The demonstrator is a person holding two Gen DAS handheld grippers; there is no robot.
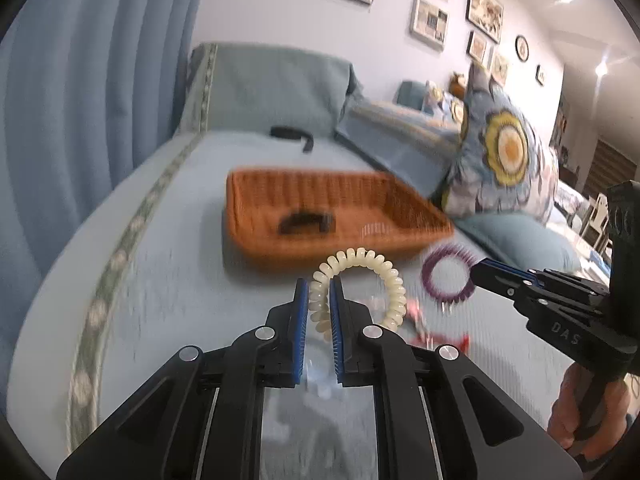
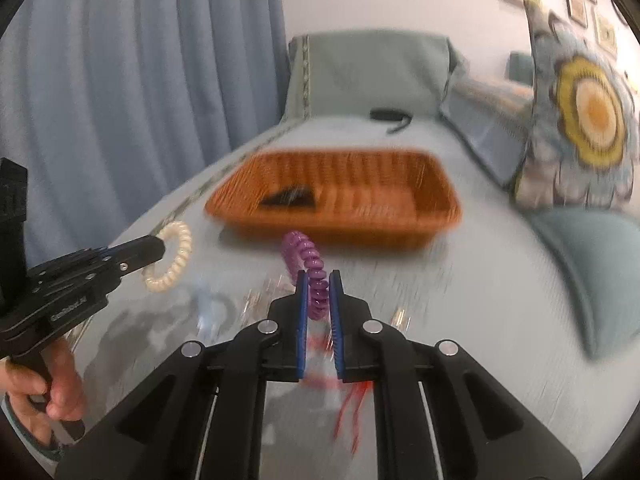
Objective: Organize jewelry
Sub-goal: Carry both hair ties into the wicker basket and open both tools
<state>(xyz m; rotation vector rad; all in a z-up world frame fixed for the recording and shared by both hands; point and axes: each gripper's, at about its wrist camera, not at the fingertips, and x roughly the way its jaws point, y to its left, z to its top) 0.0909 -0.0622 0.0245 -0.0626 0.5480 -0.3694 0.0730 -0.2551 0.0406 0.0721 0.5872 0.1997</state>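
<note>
A cream spiral band is clamped between the blue pads of the left gripper, its loop standing up and curving to the right above the pale blue bed cover. A purple spiral band is gripped in the same way by the right gripper, rising ahead of the closed pads. Both bands are held clear of the cover, just short of the orange woven basket, which is set on the bed directly ahead. A dark object, too blurred to be identified, is seen lying inside the basket toward its left side, and something clear and glinting lies near its front wall. Red pieces and small clear items are scattered on the cover beneath the grippers. Beyond the basket a black strap-like item is laid by the grey-blue pillow. A floral cushion is propped at the right, close to the basket's corner. Blue curtains are hung at the left.
</note>
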